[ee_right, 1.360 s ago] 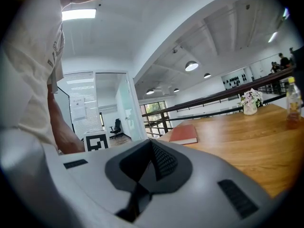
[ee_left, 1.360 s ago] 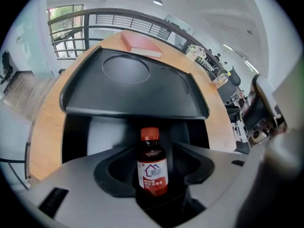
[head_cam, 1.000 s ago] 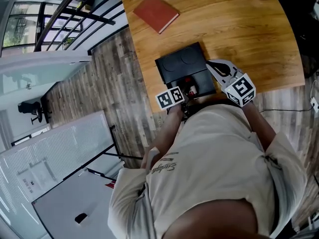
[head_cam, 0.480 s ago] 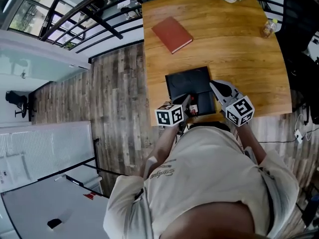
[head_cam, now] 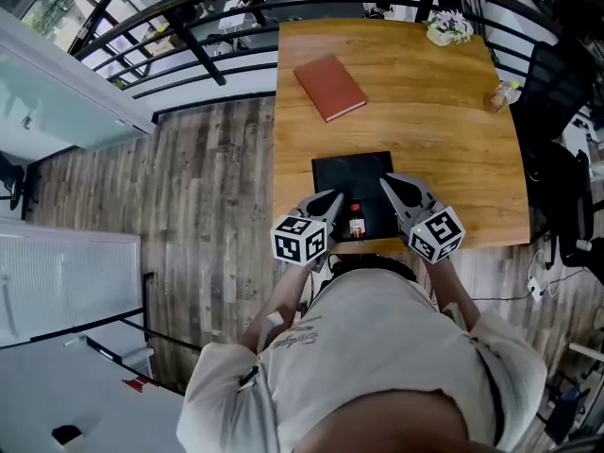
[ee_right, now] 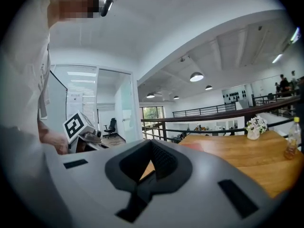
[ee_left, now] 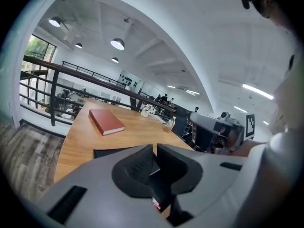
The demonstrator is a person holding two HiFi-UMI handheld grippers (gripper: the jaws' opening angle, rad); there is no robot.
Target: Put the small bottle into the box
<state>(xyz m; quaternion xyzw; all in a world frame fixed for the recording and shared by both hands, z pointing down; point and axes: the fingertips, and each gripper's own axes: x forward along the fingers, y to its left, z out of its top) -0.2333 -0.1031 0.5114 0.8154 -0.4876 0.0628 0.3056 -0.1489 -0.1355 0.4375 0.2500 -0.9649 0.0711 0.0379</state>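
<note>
The counter (head_cam: 444, 159) lies bare across its middle and to the right of the black box (head_cam: 344, 170), so the way is open there. A red book (head_cam: 329, 87) takes the far left, a flower vase (head_cam: 448, 28) the far edge and a plastic bottle (head_cam: 500, 95) the right edge. Over the box's near end, the left claw (head_cam: 332, 199) and right claw (head_cam: 387, 182) flank the small bottle (head_cam: 356, 222), leaving narrow gaps.

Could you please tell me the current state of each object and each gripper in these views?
small bottle: inside the box, touched by neither gripper.
box: open, at the table's near edge.
left gripper: shut, empty.
right gripper: shut, empty.
red book: closed, lying flat on the table.
drink bottle: upright near the table's far right edge.
</note>
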